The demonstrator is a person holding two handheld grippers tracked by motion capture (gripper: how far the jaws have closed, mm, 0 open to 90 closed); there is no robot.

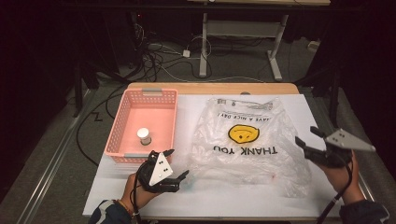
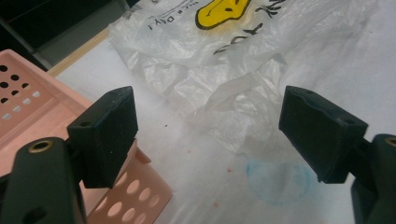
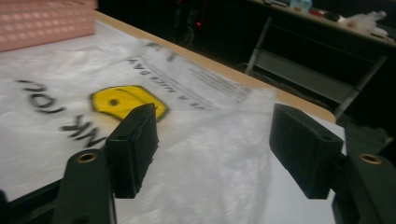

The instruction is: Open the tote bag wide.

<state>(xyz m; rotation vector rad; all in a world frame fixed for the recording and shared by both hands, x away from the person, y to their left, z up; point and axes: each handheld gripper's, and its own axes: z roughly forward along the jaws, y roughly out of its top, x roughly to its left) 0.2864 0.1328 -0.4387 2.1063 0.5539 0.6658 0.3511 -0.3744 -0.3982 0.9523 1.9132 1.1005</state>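
Bag (image 1: 247,140) edges free — grippers (image 1: 180,164) (image 1: 308,137) apart.

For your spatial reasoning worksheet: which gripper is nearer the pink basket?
Left. The left gripper hovers just off the pink basket's near right corner; the right gripper is beyond the plastic bag, at the table's right edge.

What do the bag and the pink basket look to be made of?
The bag looks like thin, translucent plastic film: it lies crinkled, glossy at the folds, and the white table shows through. The pink basket looks like rigid moulded plastic with a matte finish: its walls are straight and perforated.
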